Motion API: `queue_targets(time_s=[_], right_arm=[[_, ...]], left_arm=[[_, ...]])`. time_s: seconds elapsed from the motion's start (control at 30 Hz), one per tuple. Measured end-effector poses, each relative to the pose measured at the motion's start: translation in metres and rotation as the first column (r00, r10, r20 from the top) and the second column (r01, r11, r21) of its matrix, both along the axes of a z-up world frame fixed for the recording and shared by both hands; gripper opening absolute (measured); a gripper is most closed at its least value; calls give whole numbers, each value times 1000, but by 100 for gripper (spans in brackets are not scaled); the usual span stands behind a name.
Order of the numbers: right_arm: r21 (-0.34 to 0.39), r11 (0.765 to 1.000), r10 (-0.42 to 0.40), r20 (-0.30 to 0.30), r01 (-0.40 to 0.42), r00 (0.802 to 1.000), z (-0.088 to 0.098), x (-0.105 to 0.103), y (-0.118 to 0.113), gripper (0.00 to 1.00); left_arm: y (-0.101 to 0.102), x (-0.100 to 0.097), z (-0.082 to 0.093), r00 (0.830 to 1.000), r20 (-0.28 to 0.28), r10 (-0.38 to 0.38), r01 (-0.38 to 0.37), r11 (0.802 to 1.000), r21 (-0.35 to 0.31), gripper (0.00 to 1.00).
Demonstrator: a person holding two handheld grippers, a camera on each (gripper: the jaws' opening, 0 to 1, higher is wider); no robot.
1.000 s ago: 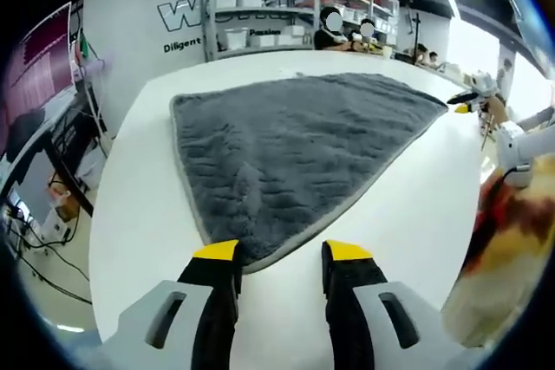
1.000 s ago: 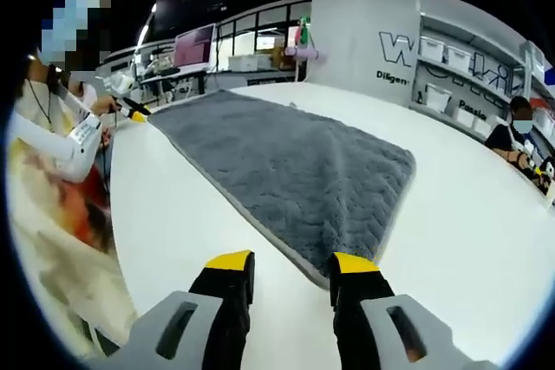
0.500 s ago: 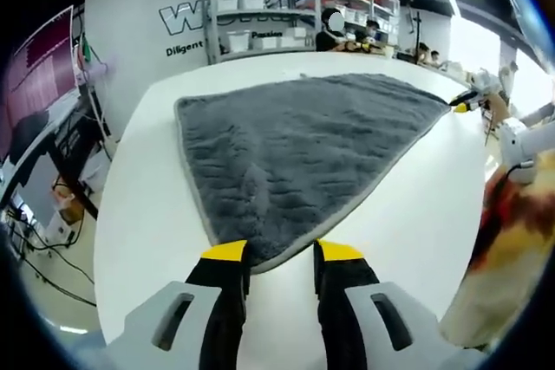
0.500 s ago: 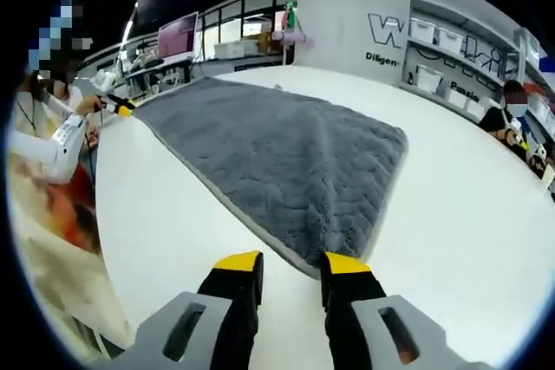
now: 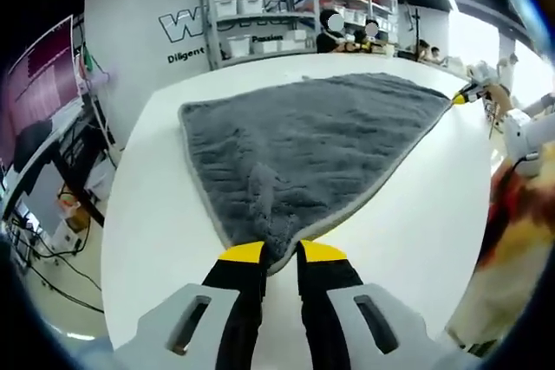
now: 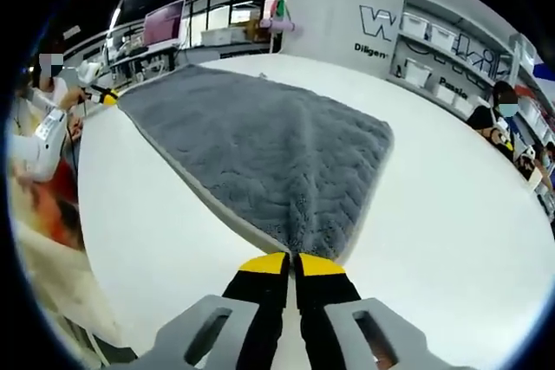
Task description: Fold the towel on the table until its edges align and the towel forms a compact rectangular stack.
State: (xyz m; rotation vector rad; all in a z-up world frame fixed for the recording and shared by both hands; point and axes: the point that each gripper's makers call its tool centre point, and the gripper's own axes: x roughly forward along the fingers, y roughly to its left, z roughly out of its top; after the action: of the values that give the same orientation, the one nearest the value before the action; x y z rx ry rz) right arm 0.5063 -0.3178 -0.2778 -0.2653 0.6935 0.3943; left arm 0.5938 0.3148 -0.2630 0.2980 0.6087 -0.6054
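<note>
Grey towel (image 5: 303, 140) lies spread flat on the white table (image 5: 156, 205), one layer, not yet folded; pale hem runs round its edge. Left tool (image 5: 279, 255) sits at the towel's near corner, yellow-tipped jaws drawn nearly together with a small bunch of pile gathered between them, so pinching the towel corner. In the right gripper view the right tool (image 6: 290, 263) is at the other near corner of the towel (image 6: 260, 140), jaws pressed close with the hem caught between the tips; cloth puckers into a ridge running away from the pinch. Far along the towel's long edge, the opposite tool's yellow tip shows small at the towel corner in each view, held by a person in a white sleeve (image 6: 39, 140). Shelving with white bins (image 5: 260, 15) stands beyond the towel's far edge. Judgement: the step in hand is the grasp for the first fold, both corners of one edge taken, no fold begun. Next move likely calls for lifting both corners together, level, and carrying them over the towel toward the far edge, keeping the span between them taut so the hem lands on the opposite hem without skew. Risk: thick pile may slip out of a shallow pinch, and uneven lift would leave corners offset.
</note>
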Motion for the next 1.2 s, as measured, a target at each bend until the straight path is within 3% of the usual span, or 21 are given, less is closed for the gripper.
queue_targets(time_s=[0.23, 0.93, 1.2], right_arm=[[14, 1000, -2, 6, 2, 1000, 1, -2, 1, 0], [52, 999, 9, -10, -9, 1000, 6, -31, 2, 0], [88, 996, 16, 15, -17, 1000, 13, -38, 2, 0]], left_arm=[[0, -2, 1, 1000, 1, -8, 8, 1000, 13, 4], [12, -35, 0, 998, -60, -4, 7, 999, 50, 3], [15, -40, 5, 998, -59, 7, -7, 1000, 5, 3]])
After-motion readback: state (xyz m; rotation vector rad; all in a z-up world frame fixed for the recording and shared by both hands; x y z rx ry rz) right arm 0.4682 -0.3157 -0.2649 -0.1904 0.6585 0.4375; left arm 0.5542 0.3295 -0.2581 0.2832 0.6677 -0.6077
